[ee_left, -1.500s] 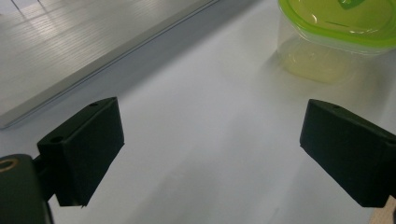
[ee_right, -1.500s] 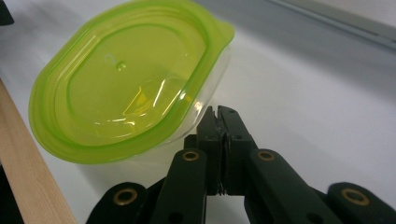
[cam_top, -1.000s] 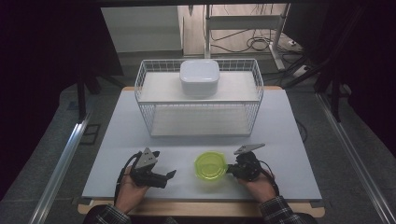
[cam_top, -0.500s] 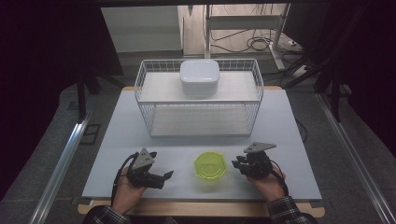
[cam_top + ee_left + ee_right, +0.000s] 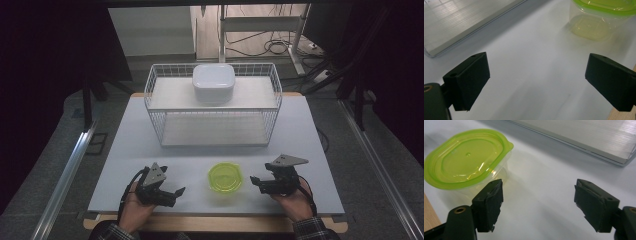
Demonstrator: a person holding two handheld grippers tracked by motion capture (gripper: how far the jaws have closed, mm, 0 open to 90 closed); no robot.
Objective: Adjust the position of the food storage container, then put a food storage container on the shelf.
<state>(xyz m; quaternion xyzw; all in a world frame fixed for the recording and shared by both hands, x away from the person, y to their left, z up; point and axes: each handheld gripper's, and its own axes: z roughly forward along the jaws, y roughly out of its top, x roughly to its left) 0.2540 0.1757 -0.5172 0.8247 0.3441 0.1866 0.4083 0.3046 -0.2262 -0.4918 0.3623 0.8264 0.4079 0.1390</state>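
Now the right gripper (image 5: 256,182), jaws just opened wide and empty, had backed off the lidded container (image 5: 225,177) near the tabletop's front edge: released. Left gripper (image 5: 176,192) also wide, empty.

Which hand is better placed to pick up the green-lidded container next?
Probably the right gripper: its open, empty jaws sit closer to the container. The left gripper, also open, is farther off.

This looks like a lab recording bay. A white table (image 5: 150,130) stands between dark curtains, with loose cables (image 5: 272,47) on the floor at 1 o'clock and aluminium rails (image 5: 67,175) alongside.
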